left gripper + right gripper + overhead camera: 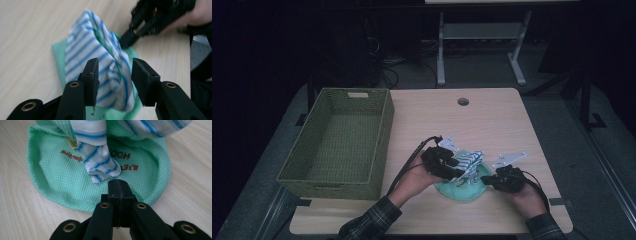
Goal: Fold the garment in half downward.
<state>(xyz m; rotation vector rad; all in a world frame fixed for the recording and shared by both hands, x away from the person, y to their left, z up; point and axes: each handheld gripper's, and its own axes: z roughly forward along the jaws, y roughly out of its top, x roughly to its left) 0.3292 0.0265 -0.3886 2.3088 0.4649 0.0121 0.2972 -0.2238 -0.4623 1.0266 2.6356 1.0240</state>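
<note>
**Operator:** Blue-and-white striped cloth (469, 164), bunched up, sits on top of the mint-green waffle-knit cloth (462, 189) at the near middle of the pale wooden table (492, 120). From the high view, my left gripper (458, 167) is at the striped bundle, and my right gripper (487, 179) rests at the green cloth's right edge. The green woven basket (339, 137) stands well to the left of that cloth.

**Partner:** What does the left gripper view give you?

**Operator:** The striped cloth (100, 62) stands up in a fold between my left gripper (114, 81) jaws, which are parted. The left pad lies against the fabric; the right pad seems just clear of it, so I'd say nothing is pinched. The right gripper's closed tip (126, 40) sits at the far edge of the green cloth (58, 53).

**Partner:** And the right gripper view?

**Operator:** My right gripper (119, 186) jaws are pressed together with nothing between them, their tip resting at the rim of the green cloth (55, 177). A corner of the striped cloth (100, 162) hangs down onto it.

**Partner:** How do you handle it well?

**Operator:** I'd judge I should keep the right tip pinning the green cloth, take a deep bite of the striped fold, then lift slowly so the two separate.
</note>
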